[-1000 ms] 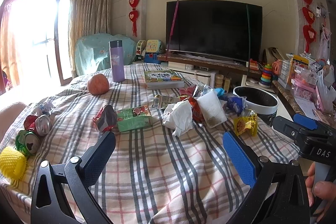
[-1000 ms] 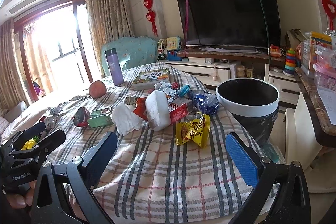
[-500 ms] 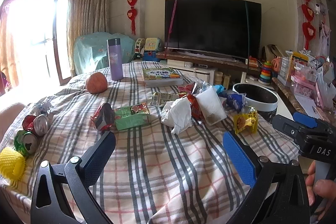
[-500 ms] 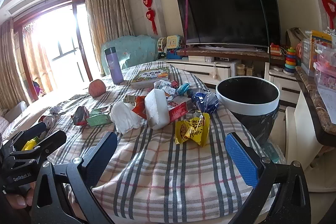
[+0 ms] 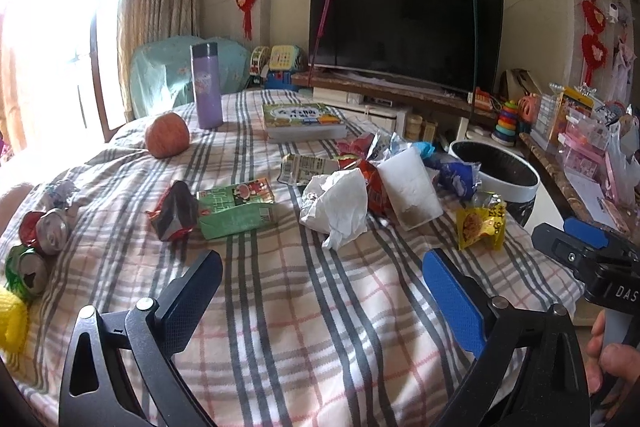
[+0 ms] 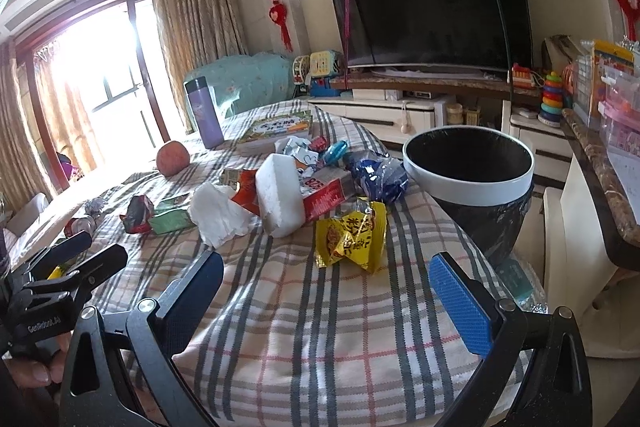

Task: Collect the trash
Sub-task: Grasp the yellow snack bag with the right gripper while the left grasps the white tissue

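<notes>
One yellow wrapper point(image 6: 352, 239) (crumpled, long axis unclear), beside bin point(image 6: 468, 183)

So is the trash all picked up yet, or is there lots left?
Lots left. Nothing looks collected: the bin beside the table shows only its dark liner. Nothing is in hand either; the left gripper and right gripper are both open and empty above the cloth. Waiting on the table: the yellow wrapper, crumpled tissue, green carton and crushed cans.
</notes>
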`<state>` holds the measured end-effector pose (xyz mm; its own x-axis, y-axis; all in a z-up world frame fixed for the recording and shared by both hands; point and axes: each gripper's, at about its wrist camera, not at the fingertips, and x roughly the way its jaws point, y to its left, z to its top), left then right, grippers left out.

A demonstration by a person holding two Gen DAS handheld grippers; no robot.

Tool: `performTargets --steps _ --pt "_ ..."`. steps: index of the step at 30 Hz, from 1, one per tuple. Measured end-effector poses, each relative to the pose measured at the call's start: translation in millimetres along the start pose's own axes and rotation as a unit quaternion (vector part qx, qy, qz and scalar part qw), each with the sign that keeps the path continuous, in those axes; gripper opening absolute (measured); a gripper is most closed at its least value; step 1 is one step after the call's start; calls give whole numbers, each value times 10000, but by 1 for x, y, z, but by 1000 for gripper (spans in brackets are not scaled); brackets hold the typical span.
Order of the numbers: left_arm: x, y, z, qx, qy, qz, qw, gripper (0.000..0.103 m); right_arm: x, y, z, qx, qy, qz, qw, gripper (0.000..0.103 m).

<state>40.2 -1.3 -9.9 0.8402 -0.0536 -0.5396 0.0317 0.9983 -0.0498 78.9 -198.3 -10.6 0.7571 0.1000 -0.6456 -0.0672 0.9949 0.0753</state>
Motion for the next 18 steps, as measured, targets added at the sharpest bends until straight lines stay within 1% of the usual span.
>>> performTargets --steps 5,9,14,16,17,18 --pt "36 3 14 4 340 -45 9994 97 18 -8 2 13 64 55 10000 102" --pt "67 6 27 0 531 -50 9986 94 34 -16 4 86 282 67 9995 102" --pt "102 6 40 -18 681 -83 9976 89 56 -28 9 134 507 8 9986 93" --pt "115 6 43 -16 752 -115 9971 80 65 -31 10 198 606 47 9980 85" --pt "121 6 44 -17 807 -148 9966 77 69 -33 11 216 660 69 9976 83" --pt "126 6 44 -23 861 -195 9961 70 74 -34 11 244 717 95 9971 80"
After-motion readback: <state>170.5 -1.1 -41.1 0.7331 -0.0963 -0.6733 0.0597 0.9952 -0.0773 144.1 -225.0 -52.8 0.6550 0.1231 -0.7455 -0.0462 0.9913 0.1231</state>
